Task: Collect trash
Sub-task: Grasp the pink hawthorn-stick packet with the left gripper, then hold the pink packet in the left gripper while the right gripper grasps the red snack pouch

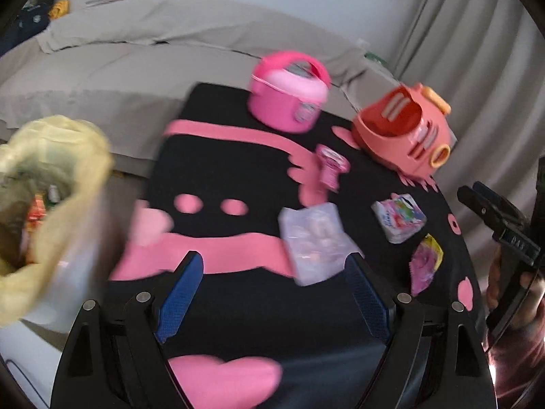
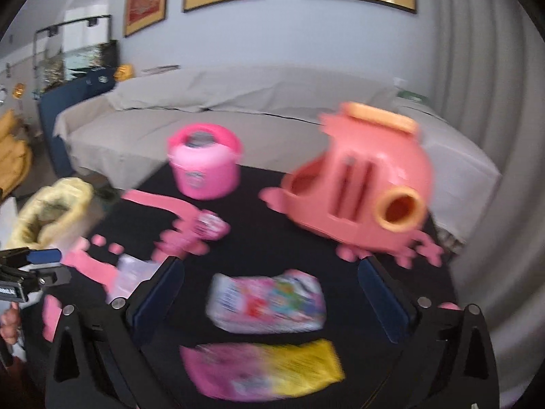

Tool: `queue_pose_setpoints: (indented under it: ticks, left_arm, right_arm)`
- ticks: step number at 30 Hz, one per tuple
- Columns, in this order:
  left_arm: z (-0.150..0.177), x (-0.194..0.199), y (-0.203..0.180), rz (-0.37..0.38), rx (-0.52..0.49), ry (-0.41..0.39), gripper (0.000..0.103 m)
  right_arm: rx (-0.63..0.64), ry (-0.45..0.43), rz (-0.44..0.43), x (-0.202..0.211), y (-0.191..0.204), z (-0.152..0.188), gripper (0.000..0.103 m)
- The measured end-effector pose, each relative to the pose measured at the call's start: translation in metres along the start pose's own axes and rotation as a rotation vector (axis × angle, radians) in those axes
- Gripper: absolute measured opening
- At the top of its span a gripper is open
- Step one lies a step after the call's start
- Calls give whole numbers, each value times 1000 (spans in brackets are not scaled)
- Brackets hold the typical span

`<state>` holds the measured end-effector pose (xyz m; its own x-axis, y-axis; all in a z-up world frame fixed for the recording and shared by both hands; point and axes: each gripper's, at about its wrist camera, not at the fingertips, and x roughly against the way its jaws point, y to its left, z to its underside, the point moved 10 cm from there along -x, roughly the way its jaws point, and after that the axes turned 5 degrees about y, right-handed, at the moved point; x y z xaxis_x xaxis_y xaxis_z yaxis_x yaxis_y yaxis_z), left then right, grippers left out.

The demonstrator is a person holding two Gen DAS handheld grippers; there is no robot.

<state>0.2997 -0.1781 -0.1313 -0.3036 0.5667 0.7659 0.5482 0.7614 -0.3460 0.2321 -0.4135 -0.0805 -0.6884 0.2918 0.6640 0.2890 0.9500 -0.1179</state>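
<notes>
My right tool (image 2: 270, 293) stood released above the colourful packet (image 2: 265, 303) near the table's (image 1: 238, 323) right edge — I needed to centre it before clenching.

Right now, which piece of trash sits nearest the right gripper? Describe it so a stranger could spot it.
On the black table, in front of the orange toy toaster, lie two wrappers. Take the nearer pink-and-yellow wrapper; its yellow end distinguishes it from the white packet behind.
</notes>
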Motion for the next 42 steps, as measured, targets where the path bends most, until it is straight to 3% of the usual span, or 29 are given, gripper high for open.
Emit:
queue_pose_setpoints:
  ticks: [6,11,16,20,23,26,30,37,42]
  left_arm:
    - [-25,-34,-39,0,-48,-10,85]
    - [-67,-69,-72,-18,-241,-32,85]
    - [-91,-110,-81,-117,-372,4,80]
    - [-100,-141,-73,-165,-349,87,63]
    - [-105,-153,-69,-160,-321,110,60]
    - [-108,-154,-68,-155,-306,102,49]
    - [-105,-147,-69,-152,-305,91,49]
    - [-80,-85,-58,-139,-232,23,49]
    - [-51,-34,-36,-172,-160,-14,49]
  right_arm:
    - [-74,-4,7,4,-40,23,102]
    - [-87,-17,26,11,-61,35,102]
    - [-104,15,47,8,-82,52,102]
    - [-130,45,48,3,-94,65,102]
    - [-148,68,29,-3,-97,73,102]
    - [-153,83,22,-7,-97,78,102]
    - [-158,86,-4,-8,-90,79,102]
    - [-103,77,-10,-5,-67,73,102]
    - [-84,79,-50,-1,-44,71,102]
